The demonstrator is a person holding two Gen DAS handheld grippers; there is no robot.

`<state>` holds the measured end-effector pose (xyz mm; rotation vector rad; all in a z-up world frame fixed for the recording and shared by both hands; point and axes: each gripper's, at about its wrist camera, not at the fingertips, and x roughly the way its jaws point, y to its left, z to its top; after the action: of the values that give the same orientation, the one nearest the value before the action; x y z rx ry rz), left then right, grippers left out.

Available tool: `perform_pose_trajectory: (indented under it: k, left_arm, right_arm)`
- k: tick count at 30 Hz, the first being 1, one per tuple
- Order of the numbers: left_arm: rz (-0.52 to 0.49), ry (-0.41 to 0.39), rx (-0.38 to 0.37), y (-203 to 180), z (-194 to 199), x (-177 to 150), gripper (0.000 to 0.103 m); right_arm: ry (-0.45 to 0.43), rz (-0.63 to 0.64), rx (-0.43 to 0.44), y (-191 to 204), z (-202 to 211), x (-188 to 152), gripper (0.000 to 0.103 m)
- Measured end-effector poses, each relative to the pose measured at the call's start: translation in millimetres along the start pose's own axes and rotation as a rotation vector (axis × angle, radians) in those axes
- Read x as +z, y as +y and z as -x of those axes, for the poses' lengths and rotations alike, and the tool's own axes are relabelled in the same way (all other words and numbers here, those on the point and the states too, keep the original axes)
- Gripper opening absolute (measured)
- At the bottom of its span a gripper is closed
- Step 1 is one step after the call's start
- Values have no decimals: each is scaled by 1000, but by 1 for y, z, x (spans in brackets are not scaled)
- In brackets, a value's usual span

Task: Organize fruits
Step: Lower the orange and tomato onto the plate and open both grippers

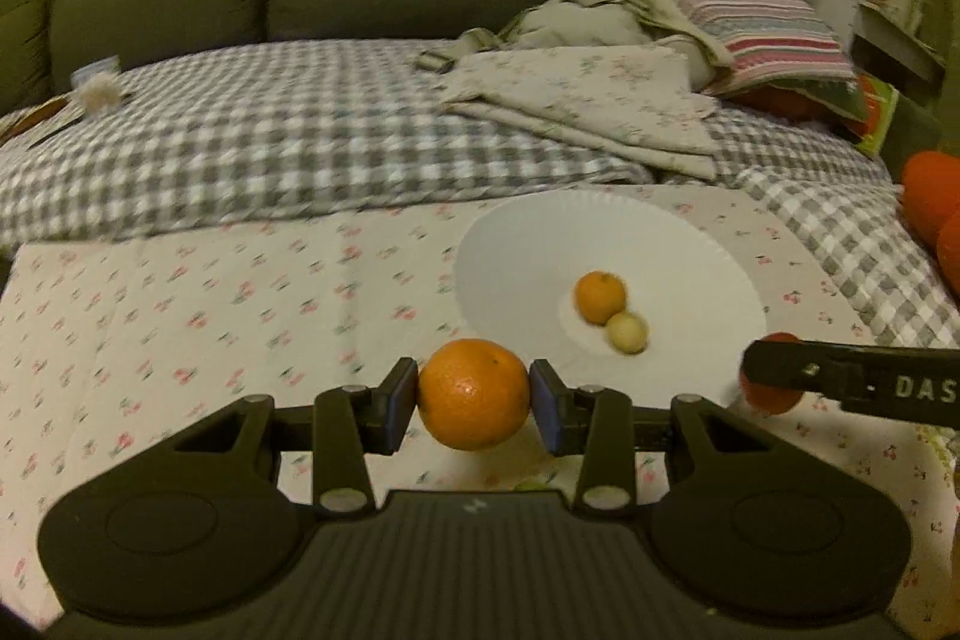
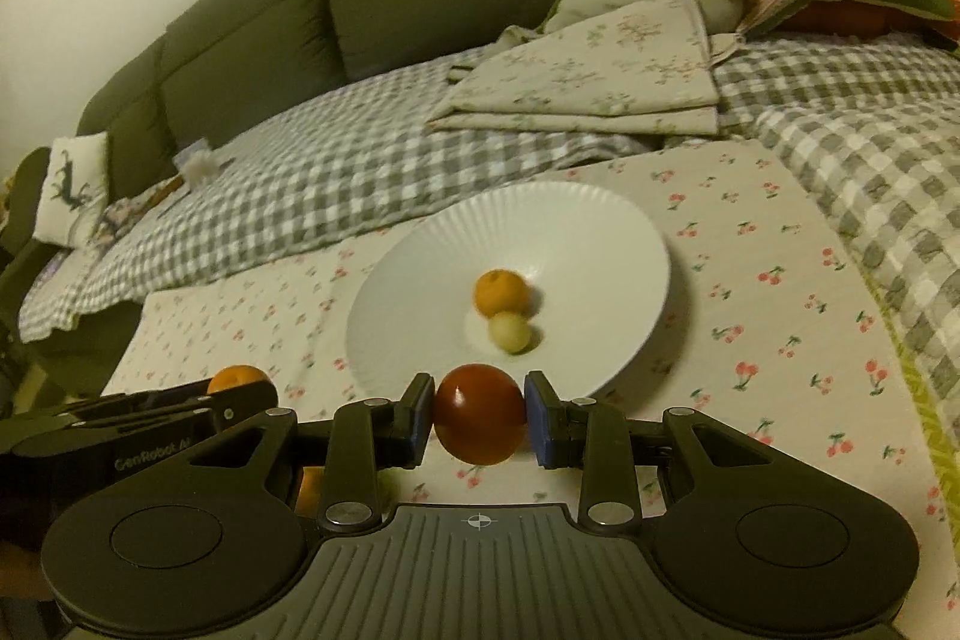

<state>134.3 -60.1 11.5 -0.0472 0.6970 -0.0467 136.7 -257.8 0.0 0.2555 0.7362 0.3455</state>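
An orange [image 1: 473, 394] is clamped in the left gripper [image 1: 473, 397], a red fruit [image 2: 479, 413] in the right gripper [image 2: 479, 415]. The white bowl [image 2: 420, 244] lies just ahead; the right is judged nearer.

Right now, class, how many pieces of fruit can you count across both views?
4. A small orange and a pale yellow fruit sit touching in the white plate; a large orange is clamped in the left gripper; a red fruit in the right gripper. More may be hidden below the grippers.
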Motion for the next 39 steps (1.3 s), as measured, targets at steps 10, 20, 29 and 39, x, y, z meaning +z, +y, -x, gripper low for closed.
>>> perform_pose_trajectory:
  k: [10,20,29,39]
  left_arm:
    - [-90,-10,-79,-26,-34,4,39]
    - [-142,-8,-111,-36,-59,3,39]
    - [-145,-14,-133,-35,-65,4,46]
    - [-89,-48,-119,-16,-47,15,62]
  right_arm:
    - [-20,-17,-35,-21,-21,15,31]
    - [8,14,-37,-20,-48,19,31]
    - [19,18,-59,-21,-59,18,34]
    - [-33,-45,-54,-28,-39,28,55]
